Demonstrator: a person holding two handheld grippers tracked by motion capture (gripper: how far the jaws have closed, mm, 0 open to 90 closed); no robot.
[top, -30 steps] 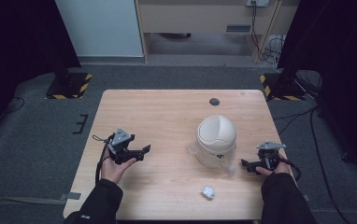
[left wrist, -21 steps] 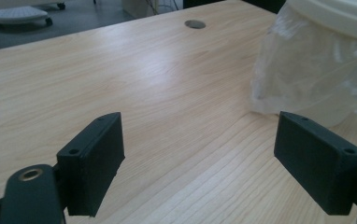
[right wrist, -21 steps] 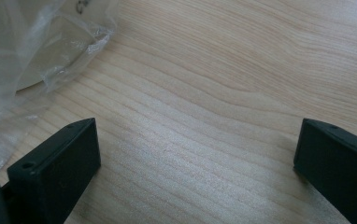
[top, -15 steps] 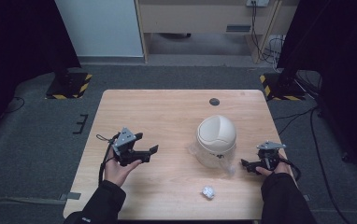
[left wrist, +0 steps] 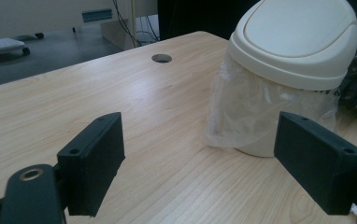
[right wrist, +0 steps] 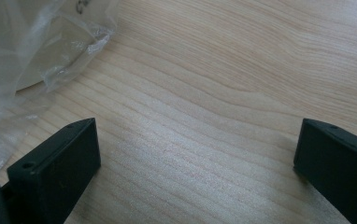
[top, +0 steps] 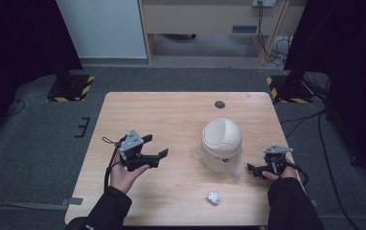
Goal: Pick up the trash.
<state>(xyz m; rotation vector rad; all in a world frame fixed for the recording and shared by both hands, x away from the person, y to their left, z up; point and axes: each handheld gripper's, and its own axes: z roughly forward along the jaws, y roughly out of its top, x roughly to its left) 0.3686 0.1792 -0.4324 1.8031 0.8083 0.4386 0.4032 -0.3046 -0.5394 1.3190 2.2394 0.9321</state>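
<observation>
The desk [top: 171,115] is a pale wooden slab with fine straight grain and rounded corners, standing on dark grey carpet; a round cable hole [top: 220,104] sits near its far edge. Behind it are a white panel, a light wooden cabinet and trailing cables, with 2 yellow-and-black striped bases on the floor at either side.

Right of centre stands a small cream bin [top: 222,143] with a smooth domed swing lid [left wrist: 298,37] and a crinkled clear plastic liner [left wrist: 242,116] spilling out under the lid down to the desk.

The left tongs [top: 158,146], matte black with flat rectangular pads, are held above the desk well left of the bin, released and spread wide, aimed at it. The right tongs [top: 251,168] rest low just right of the bin, also spread apart, near the liner's edge [right wrist: 36,56].

A small crumpled white paper ball [top: 212,197] lies near the front edge, between the person's 2 dark sleeves.
</observation>
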